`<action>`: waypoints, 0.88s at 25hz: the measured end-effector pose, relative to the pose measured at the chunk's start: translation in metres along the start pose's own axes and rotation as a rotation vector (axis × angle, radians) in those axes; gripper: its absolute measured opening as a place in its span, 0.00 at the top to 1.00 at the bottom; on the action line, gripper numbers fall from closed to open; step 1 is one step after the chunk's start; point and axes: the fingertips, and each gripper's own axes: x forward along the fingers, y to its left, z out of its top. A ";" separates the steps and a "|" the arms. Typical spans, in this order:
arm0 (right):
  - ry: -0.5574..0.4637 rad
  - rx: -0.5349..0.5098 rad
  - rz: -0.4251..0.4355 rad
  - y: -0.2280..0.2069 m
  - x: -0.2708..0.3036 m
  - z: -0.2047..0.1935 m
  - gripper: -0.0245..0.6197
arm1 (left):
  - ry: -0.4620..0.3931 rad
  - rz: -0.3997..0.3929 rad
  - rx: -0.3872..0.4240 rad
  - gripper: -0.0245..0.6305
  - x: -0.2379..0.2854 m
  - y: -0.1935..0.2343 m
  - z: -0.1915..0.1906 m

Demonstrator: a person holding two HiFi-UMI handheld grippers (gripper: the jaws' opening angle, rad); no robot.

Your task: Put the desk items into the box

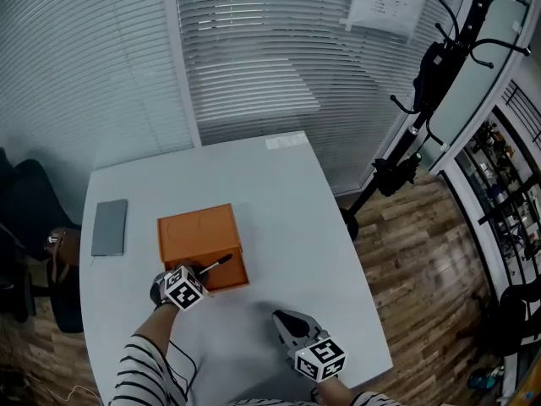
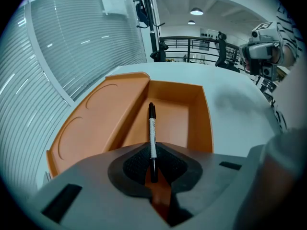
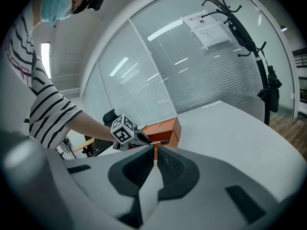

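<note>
Left gripper (image 2: 153, 170) at the orange box (image 2: 200, 124), jaws pressed on a black pen (image 2: 152, 137).
The pen reaches over the box's near edge, above the open tray between its walls. The right gripper (image 3: 154, 158), jaws together and empty, hangs apart from the box over bare table (image 1: 292, 200).
</note>
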 end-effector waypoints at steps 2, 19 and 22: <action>0.002 0.000 -0.002 0.000 -0.001 0.000 0.92 | 0.014 -0.011 0.001 0.88 0.002 -0.003 -0.003; 0.012 -0.012 -0.002 0.005 -0.001 -0.002 0.92 | 0.050 -0.004 0.019 0.88 0.007 -0.006 -0.008; 0.012 -0.011 0.000 0.006 -0.002 -0.002 0.92 | 0.047 -0.002 0.013 0.88 0.006 -0.006 -0.007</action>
